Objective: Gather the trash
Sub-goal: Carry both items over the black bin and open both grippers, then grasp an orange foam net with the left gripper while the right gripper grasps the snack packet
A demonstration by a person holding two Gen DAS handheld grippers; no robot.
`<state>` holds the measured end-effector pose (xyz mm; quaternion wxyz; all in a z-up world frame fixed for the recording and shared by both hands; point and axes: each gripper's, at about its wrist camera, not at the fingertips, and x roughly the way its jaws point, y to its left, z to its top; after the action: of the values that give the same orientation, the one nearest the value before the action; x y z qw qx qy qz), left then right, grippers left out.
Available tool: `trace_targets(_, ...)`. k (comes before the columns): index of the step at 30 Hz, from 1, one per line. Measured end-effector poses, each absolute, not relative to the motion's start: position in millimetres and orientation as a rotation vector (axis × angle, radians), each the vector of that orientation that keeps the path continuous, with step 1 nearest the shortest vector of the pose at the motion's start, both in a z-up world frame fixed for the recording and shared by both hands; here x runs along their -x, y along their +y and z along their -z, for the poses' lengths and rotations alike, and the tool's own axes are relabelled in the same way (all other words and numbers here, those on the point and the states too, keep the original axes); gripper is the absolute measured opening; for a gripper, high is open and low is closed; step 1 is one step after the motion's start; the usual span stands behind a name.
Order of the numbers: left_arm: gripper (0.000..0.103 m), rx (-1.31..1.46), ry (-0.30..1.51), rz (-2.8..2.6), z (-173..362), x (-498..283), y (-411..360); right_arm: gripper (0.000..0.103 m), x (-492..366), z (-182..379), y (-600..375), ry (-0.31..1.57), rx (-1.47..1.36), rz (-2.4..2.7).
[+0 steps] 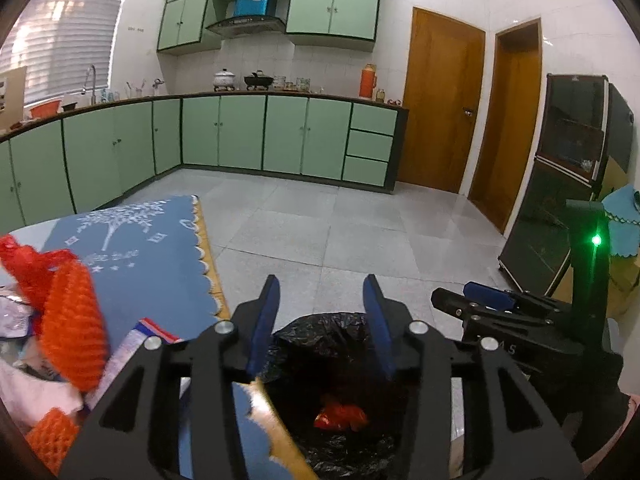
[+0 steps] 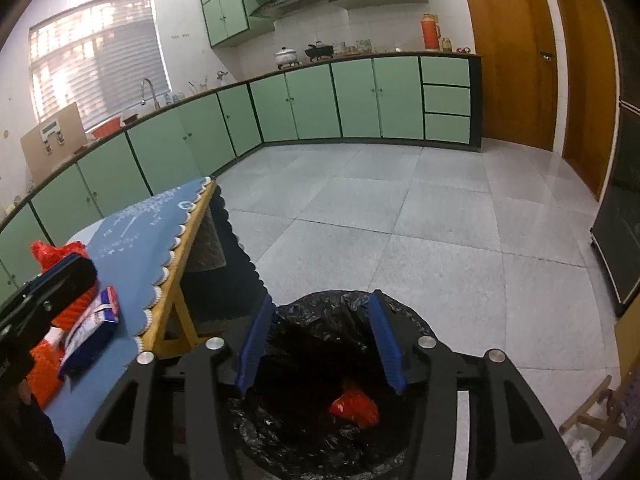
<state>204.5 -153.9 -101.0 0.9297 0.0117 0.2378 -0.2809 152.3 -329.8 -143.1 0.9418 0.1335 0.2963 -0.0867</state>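
A bin lined with a black bag (image 1: 340,380) stands on the floor beside the table, with a red wrapper (image 1: 340,416) lying inside; the same bin (image 2: 320,392) and red wrapper (image 2: 355,405) show in the right wrist view. My left gripper (image 1: 322,292) is open and empty above the bin. My right gripper (image 2: 322,308) is open and empty above the bin too, and it shows at the right in the left wrist view (image 1: 480,300). Trash lies on the blue tablecloth (image 1: 140,264): orange foam netting (image 1: 76,328), a red plastic bag (image 1: 24,264), a white and blue packet (image 2: 94,324).
The wooden table edge (image 2: 180,280) runs close to the bin's left side. Grey tiled floor (image 2: 400,232) lies beyond. Green cabinets (image 1: 240,136) line the far walls. A dark fridge (image 1: 560,184) stands at the right. A wooden chair (image 2: 596,416) sits at the lower right.
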Motion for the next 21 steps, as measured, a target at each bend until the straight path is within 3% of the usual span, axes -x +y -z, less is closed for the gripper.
trace_targets(7,0.059,-0.041,0.440,0.399,85,-162,-82,0.064,-142,118,-284,0.542,-0.227,0.102)
trace_targets(15,0.066,-0.067,0.518,0.200,93,-130,0,0.066,-134,107,-209,0.502,-0.202,-0.037)
trace_targets(21,0.068,-0.093,0.568,0.143,103,-128,14,0.066,-133,108,-167,0.517,-0.179,-0.117)
